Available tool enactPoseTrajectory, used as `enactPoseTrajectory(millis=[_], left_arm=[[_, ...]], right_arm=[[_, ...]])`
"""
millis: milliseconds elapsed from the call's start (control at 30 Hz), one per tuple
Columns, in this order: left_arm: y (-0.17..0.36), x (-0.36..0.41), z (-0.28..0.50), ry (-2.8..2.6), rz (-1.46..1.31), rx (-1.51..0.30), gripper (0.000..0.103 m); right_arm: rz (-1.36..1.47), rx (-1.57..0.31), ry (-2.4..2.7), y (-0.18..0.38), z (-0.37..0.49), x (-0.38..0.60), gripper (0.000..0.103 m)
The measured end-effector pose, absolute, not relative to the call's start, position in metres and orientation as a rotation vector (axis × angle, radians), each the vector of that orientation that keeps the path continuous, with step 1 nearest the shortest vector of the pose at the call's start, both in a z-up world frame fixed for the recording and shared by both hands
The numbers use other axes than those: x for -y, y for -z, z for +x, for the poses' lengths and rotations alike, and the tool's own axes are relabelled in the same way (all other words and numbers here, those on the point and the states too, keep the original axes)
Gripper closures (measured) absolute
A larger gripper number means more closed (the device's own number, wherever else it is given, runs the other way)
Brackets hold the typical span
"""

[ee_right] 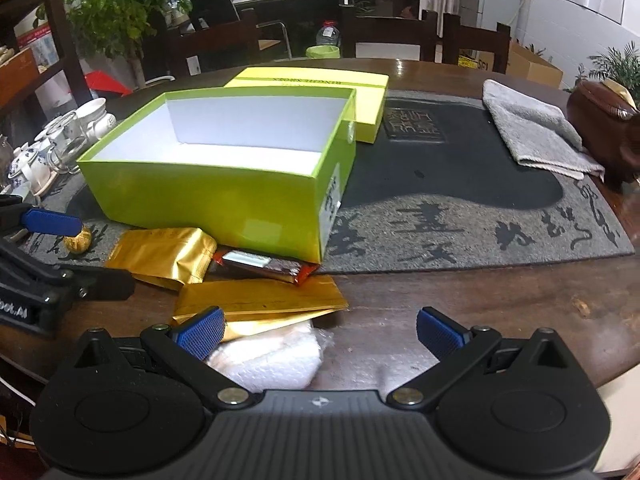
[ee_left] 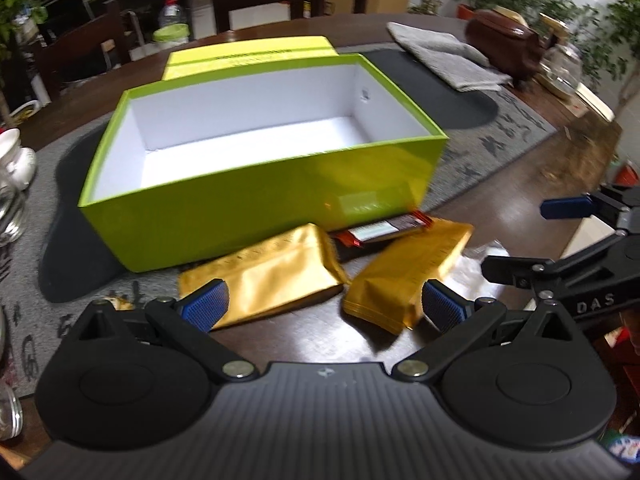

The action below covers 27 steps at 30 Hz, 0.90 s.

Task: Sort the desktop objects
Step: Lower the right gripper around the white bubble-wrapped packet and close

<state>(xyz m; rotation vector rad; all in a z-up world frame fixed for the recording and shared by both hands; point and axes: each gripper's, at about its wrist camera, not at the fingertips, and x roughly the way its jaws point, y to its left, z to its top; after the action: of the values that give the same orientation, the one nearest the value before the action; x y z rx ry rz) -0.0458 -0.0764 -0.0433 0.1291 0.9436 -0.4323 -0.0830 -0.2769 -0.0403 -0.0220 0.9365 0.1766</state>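
Round dark wooden table (ee_right: 460, 312), partly covered by a grey mat (ee_right: 440, 216) with dark calligraphy. Lime-green box (ee_left: 256, 200), open, white interior, nothing visible inside, on the mat; its matching lid (ee_right: 360, 92) lies flat just behind. Near the box's front edge: two gold foil pouches, one left (ee_left: 264, 272), one right (ee_left: 416, 276); a red-brown wrapped bar (ee_left: 384, 232) between them against the box; a clear bubble-wrap packet (ee_right: 272, 356) nearest, right of the pouches; a small gold-foil ball (ee_right: 78, 240) at left. Left gripper (ee_left: 324, 308): jaws spread wide above the pouches, holding nothing. Right gripper (ee_right: 320, 332): likewise wide, holding nothing, over the packet. Far right: folded grey towel (ee_right: 532, 132).
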Motion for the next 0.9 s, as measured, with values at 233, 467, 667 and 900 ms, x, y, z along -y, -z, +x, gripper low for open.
enactPoseTrajectory(millis=[233, 467, 667, 900], left_arm=[[0.052, 0.092, -0.049, 0.497, 0.188, -0.964, 0.0], [0.065, 0.1, -0.045, 0.493, 0.215, -1.002, 0.0], [0.072, 0.101, -0.041, 0.472, 0.219, -1.021, 0.002], [0.074, 0.099, -0.037, 0.45, 0.218, -1.025, 0.002]], right_arm=[[-0.026, -0.977, -0.176, 0.047, -0.091, 0.282, 0.0], [-0.025, -0.994, -0.169, 0.05, -0.089, 0.284, 0.0], [-0.03, -1.017, -0.165, 0.057, -0.089, 0.284, 0.0], [-0.035, -1.048, -0.162, 0.065, -0.091, 0.285, 0.0]])
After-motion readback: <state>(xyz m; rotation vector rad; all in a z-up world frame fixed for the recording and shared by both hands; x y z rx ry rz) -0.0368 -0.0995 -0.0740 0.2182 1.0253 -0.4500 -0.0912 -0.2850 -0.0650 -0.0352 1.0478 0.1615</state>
